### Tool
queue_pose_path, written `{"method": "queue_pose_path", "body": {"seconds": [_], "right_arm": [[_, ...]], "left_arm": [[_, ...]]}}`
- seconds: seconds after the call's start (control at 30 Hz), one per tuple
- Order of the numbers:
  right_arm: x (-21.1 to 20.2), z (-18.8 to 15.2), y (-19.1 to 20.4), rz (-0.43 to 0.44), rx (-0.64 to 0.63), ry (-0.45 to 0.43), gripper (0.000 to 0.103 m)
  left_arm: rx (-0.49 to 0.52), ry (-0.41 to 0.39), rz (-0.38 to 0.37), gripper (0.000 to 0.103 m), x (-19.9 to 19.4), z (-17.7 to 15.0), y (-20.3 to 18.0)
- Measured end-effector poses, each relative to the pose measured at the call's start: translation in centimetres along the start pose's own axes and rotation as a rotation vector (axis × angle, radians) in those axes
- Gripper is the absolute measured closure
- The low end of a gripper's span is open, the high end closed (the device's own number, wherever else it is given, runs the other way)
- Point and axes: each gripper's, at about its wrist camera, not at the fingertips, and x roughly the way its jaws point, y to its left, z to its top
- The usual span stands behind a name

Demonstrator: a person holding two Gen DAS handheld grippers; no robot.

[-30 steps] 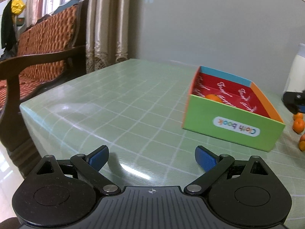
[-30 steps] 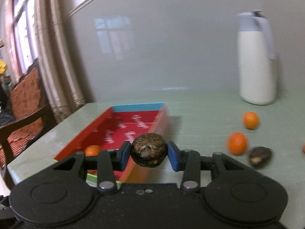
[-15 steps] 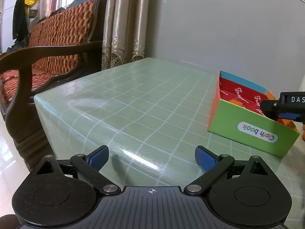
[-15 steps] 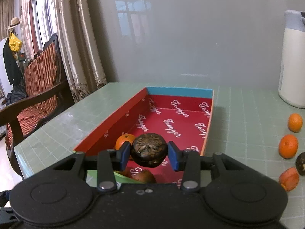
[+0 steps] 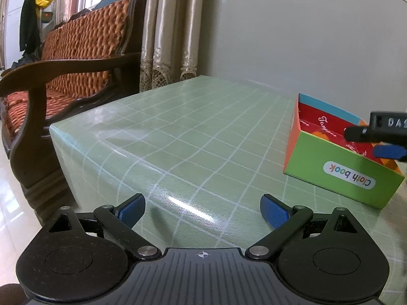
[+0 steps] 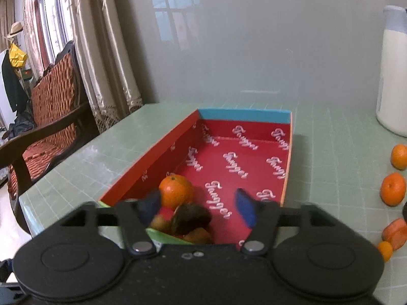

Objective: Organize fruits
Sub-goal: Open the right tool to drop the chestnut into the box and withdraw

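Left wrist view first: the left gripper hangs over the green checked table with its jaws spread wide and nothing between the blue pads, just bare tablecloth. Loads of open room ahead of the jaws and off to their left, right up to the table's left edge, where it drops off toward the wooden bench and the curtains. Ahead and to the right of the jaws sits the box, green side with a "Cloth book" label facing this way, red inside. The right gripper pokes in from the right edge of the view, over the near end of the box, only partly visible.

Right wrist view: the right gripper has just been opening its jaws, and they now stand apart with no grip on anything. The dark fruit sits low between them, nearer the left pad, a bit blurred, inside the near end of the box and clear of both pads. An orange lies in the box just ahead of the left pad, and a couple of brownish fruits are under the jaws, mostly hidden. The rest of the red floor ahead is free all the way to the blue far wall. Right of the jaws, outside the box, loose oranges lie on the table along the right edge of the view, with a white jug farther back.
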Motion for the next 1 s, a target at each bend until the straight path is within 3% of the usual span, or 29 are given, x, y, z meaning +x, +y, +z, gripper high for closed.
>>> {"method": "queue_pose_path", "body": {"seconds": [0.13,0.23,0.5,0.77,1.0], "right_arm": [[-0.5,0.4,0.0,-0.001,-0.005,-0.015,0.030],[-1.0,0.4,-0.1,-0.014,-0.009,-0.029,0.022],[-3.0,0.3,-1.4,-0.049,-0.013,-0.061,0.016],[-5.9,-0.5,-5.0,-0.111,0.007,-0.100,0.013],[-8.7,-2.0,-9.5,-0.220,0.047,-0.160,0.013]], "left_arm": [[0.000,0.001,0.000,0.007,0.0,0.0,-0.1],[0.004,-0.001,-0.003,0.007,0.0,0.0,-0.1],[0.017,-0.014,-0.031,0.007,-0.4,-0.1,-1.3],[0.082,-0.053,-0.085,0.007,-1.6,-0.5,-3.9],[0.152,-0.075,-0.162,0.007,-2.6,-1.0,-7.1]]}}
